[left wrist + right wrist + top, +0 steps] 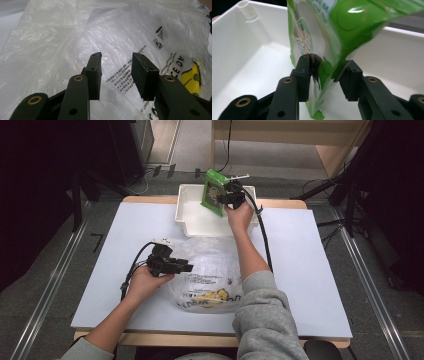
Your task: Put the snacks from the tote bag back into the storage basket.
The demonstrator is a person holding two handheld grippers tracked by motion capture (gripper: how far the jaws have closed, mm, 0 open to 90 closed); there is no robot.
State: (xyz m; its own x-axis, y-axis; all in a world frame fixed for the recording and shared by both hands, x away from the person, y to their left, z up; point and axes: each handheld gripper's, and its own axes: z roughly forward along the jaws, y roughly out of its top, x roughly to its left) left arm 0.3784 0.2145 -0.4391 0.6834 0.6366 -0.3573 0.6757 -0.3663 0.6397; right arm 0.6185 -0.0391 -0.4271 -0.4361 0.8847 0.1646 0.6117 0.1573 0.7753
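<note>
A white tray [192, 217] was set at the far edge of the white surface [310, 270], and it served as the landmark. Over the tray's far right corner a green pouch [214, 192] was held tilted by the right tool [231, 199]. In the right gripper view the pouch [329, 30] was seen between the jaws of the right tool [325, 75], with one pad against it and the other just beside its crumpled edge; whether it was gripped or loose could not be told. Below it the tray's bare floor [262, 70] was shown.

On the near side of the tray a clear plastic bag [215, 275] with black print and a yellow patch was spread on the surface, and the right forearm was stretched across it. The left tool [172, 265] was held at the bag's left edge. In the left gripper view its jaws were seen standing apart with nothing between them, and the bag's [75, 37] wrinkled film lay just beyond the left tool [116, 72].

Around the surface grey floor, cables and dark stands were seen.
</note>
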